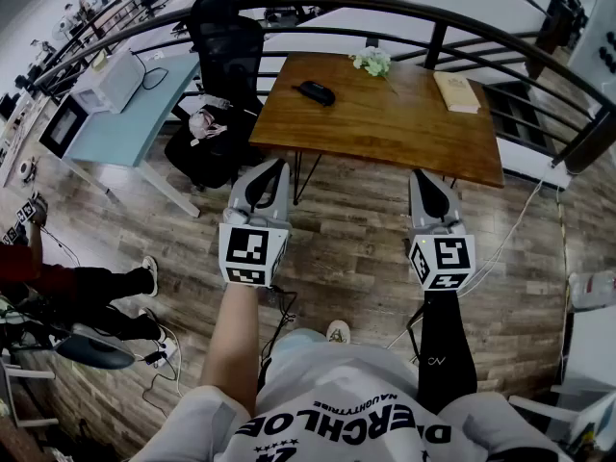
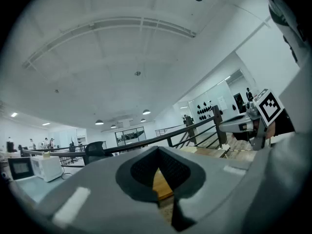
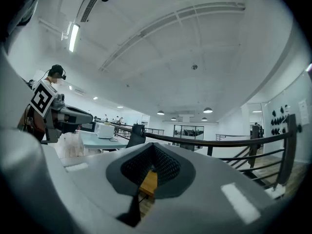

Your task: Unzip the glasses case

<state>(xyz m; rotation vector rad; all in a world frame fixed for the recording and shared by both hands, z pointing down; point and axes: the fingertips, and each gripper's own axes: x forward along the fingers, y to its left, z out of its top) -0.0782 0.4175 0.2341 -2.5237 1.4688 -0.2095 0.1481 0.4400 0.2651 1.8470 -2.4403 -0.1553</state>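
The glasses case [image 1: 315, 91] is a small, dark, rounded thing lying flat on the desk [image 1: 404, 138]. It sits well ahead of the left hand-held gripper [image 1: 275, 168] and ahead and to the left of the right hand-held gripper [image 1: 424, 177]. Its zip is too small to make out. Both hand-held grippers are held level over the plank floor [image 1: 356, 243], short of the desk's near edge, each with its jaws closed together on nothing. The desk is warm brown wood on thin dark legs. Past the case lies a pale bunch of flowers [image 1: 372, 62], and a tan book [image 1: 456, 91] lies far ahead of the right one. A curved black railing [image 1: 385, 4] runs behind. A black office chair [image 1: 227, 41] and a pale blue table [image 1: 135, 114] stand ahead-left of the left one.
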